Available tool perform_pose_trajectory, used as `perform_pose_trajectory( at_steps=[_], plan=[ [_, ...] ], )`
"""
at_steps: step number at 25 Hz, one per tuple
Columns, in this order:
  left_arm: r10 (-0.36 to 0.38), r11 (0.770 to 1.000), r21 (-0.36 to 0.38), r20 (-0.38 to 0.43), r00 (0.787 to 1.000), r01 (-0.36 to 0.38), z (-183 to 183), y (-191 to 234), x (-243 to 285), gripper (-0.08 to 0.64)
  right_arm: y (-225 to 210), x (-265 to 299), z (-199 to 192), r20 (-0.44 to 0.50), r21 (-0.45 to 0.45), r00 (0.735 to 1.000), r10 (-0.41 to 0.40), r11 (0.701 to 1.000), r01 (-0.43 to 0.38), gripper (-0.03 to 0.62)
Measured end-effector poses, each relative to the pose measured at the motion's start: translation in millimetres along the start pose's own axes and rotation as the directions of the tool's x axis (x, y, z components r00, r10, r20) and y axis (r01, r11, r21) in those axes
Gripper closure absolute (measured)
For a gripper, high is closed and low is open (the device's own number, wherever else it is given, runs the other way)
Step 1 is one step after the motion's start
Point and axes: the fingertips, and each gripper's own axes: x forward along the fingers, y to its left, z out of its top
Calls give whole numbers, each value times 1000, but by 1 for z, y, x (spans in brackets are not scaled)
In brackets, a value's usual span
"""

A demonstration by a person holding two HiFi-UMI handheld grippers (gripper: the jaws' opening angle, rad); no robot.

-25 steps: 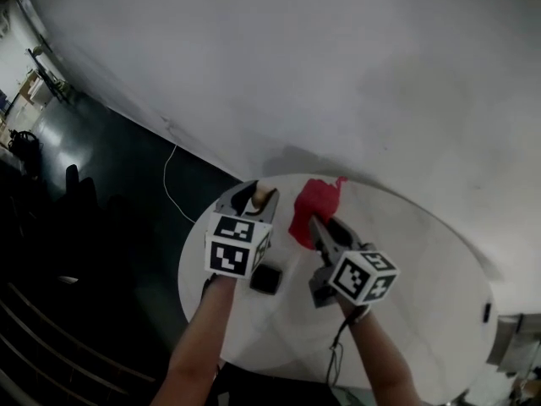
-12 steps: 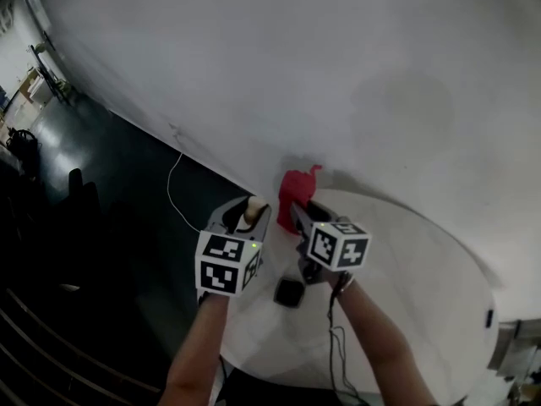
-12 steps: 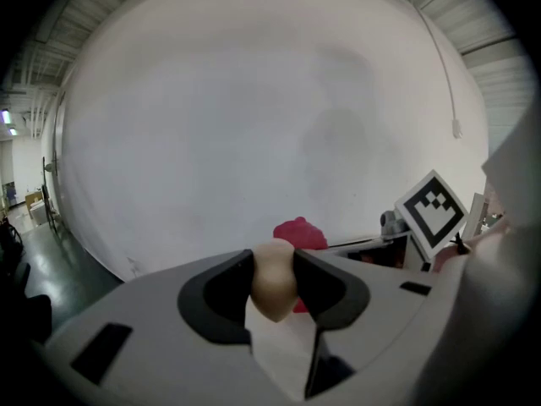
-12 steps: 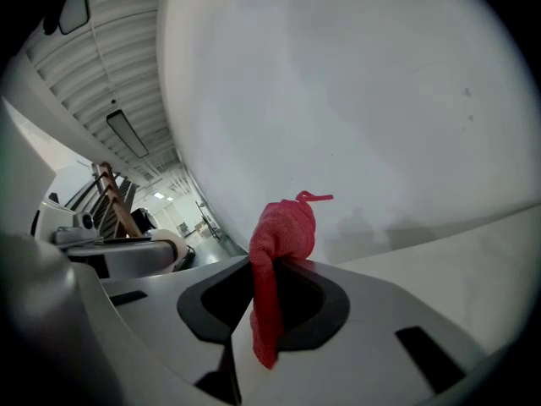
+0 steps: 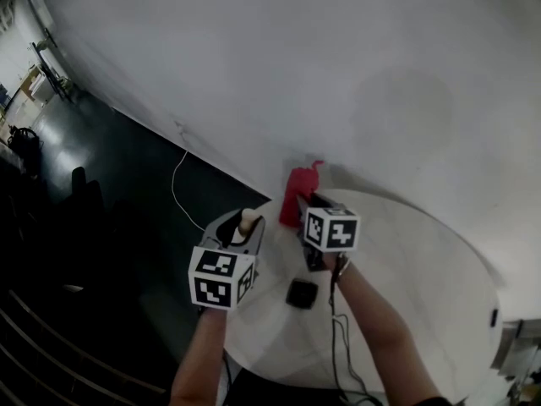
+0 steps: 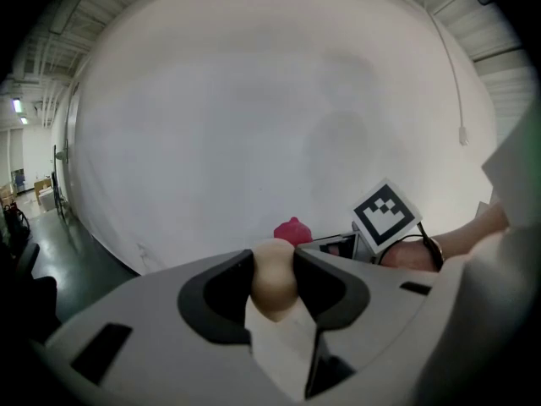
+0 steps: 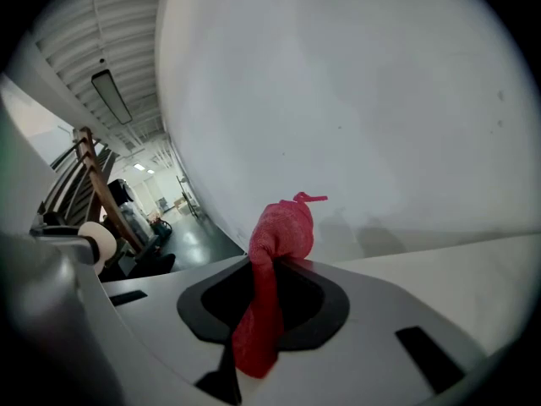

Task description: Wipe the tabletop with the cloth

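The red cloth (image 5: 299, 189) is bunched up at the far edge of the round white table (image 5: 414, 260), close to the white wall. My right gripper (image 5: 303, 203) is shut on it. In the right gripper view the cloth (image 7: 275, 235) is pinched between the jaws of the right gripper (image 7: 269, 265), with a strip of it hanging down between them. My left gripper (image 5: 245, 221) hovers over the table's left edge, shut on a small beige rounded object (image 5: 248, 220). That beige object (image 6: 273, 279) fills the gap in the left gripper (image 6: 273, 265).
A small black object (image 5: 301, 293) lies on the table between the two forearms. Past the table's left edge, the dark floor (image 5: 101, 193) carries a white cable (image 5: 179, 184). A large white wall (image 5: 355, 74) rises just behind the table.
My right gripper has carried the red cloth left and away from me to the table's far edge by the wall. The left gripper has drifted slightly towards me, still holding the beige object.
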Motion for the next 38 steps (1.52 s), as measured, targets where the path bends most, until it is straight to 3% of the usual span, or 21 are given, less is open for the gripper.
perform_pose_trajectory(
  at_steps=[6,11,20,29,31,34,38],
  plan=[
    [-28,1000,-3,6,1000,28,0,-4,6,413,-39,-3,-5,-49,-61,992,-117,992,114,527],
    [-84,996,15,-1,996,84,5,-34,24,413,-101,-33,-7,-61,-68,969,-238,970,234,527],
    [-246,967,66,-34,969,247,12,-116,69,413,-220,-120,-29,-67,-3,896,-438,898,439,526],
    [-324,941,86,-49,945,327,12,-173,90,413,-304,-199,-59,-78,68,813,-576,811,581,526],
    [-320,942,89,-49,946,323,11,-173,89,413,-298,-201,-55,-64,81,821,-567,817,570,526],
    [-303,949,84,-37,952,305,12,-160,80,413,-254,-186,-34,-16,85,876,-481,873,481,526],
    [-220,975,43,-9,975,220,13,-120,58,413,-151,-131,-6,8,81,975,-224,972,223,526]
  ],
)
